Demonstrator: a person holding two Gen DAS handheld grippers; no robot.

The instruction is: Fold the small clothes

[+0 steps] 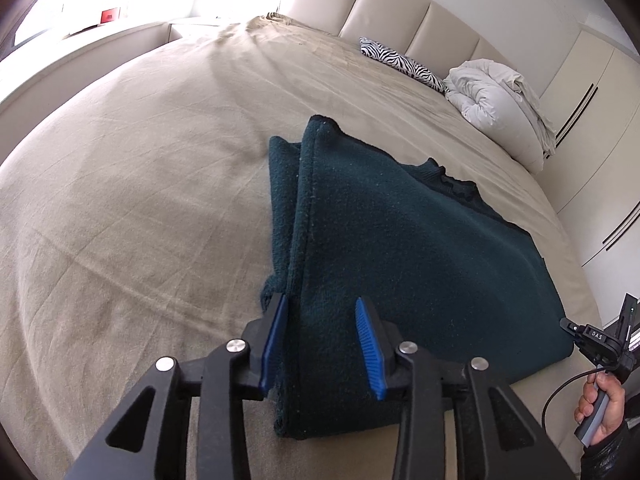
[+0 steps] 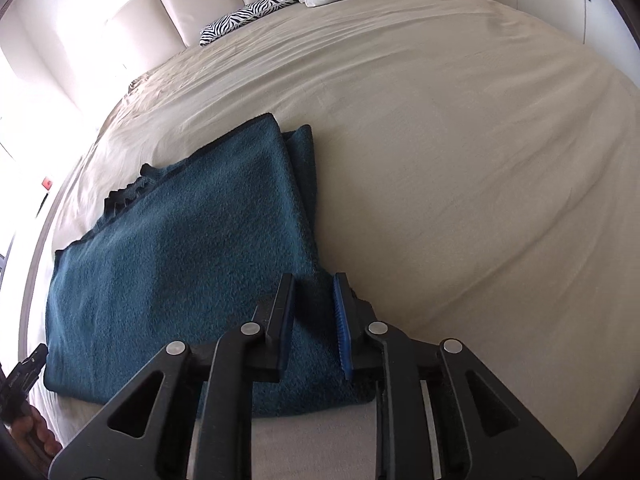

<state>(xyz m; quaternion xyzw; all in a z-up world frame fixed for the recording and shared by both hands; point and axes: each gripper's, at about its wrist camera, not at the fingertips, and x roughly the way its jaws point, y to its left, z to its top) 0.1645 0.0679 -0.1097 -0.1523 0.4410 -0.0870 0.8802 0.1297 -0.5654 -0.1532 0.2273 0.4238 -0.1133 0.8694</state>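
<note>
Folding a dark green garment (image 1: 400, 248) on a beige-sheeted bed (image 1: 140, 200).

Lying flat, the garment fills the bed's near side, one layer doubled over it. At twelve o'clock sit a white duvet bundle (image 1: 492, 92) and a zebra-print pillow (image 1: 400, 58). The left gripper (image 1: 322, 312) straddles the garment's left fold, jaws apart, pads not pressing. The right gripper (image 2: 314, 292) straddles its right edge, jaws narrowly apart.

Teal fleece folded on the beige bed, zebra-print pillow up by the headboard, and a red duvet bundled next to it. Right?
One error: the bundled duvet is white, not red, as the left wrist view shows. The rest holds: the teal fleece lies folded on the beige bed, and the zebra-print pillow sits by the headboard beside the duvet.
</note>
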